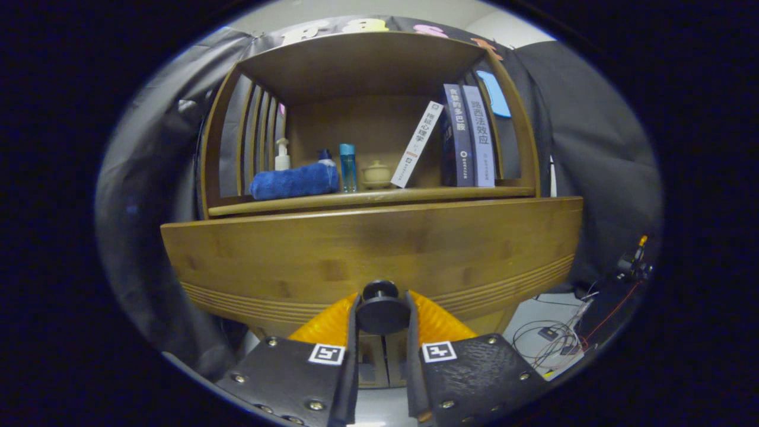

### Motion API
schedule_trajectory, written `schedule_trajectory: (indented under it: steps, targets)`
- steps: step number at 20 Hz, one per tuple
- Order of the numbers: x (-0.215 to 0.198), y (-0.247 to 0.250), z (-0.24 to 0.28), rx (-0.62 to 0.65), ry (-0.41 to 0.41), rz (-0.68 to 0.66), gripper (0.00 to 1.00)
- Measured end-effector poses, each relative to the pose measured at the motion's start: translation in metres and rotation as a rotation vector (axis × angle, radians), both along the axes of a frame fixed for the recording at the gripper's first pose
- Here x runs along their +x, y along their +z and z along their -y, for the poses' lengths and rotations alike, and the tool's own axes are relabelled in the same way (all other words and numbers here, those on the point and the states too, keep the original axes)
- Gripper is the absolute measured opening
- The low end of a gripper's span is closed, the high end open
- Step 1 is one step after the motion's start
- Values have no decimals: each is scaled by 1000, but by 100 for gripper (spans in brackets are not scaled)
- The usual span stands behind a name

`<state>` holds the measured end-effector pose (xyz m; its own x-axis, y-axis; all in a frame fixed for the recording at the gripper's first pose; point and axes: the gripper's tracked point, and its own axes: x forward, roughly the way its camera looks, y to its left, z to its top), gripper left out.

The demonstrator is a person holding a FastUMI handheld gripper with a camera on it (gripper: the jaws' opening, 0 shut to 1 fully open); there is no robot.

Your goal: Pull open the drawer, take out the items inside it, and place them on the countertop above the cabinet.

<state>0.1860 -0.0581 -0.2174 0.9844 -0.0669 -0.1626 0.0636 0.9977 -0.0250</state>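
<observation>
Below the shelf (367,198) of books (468,136) — gripper (382,314) clamped on the drawer (379,249) knob (381,308).

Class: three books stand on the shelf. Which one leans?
The white book leans against the two dark upright ones. The gripper clamps the drawer knob.

The drawer (379,255) front blocks any look inside, contents hidden. The fingers (350,332) cover both flanks of the knob (381,308). Beyond them, the rolled blue towel (295,181) masks the small bottle's (325,156) lower half.
</observation>
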Motion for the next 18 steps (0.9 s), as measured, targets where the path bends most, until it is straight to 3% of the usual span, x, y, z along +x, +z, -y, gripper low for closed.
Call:
schedule_trajectory:
  steps: [9, 18]
  targets:
    - [-70, -6, -7, 46, 21, -22, 33]
    - [-79, -3, -7, 16, 39, -12, 33]
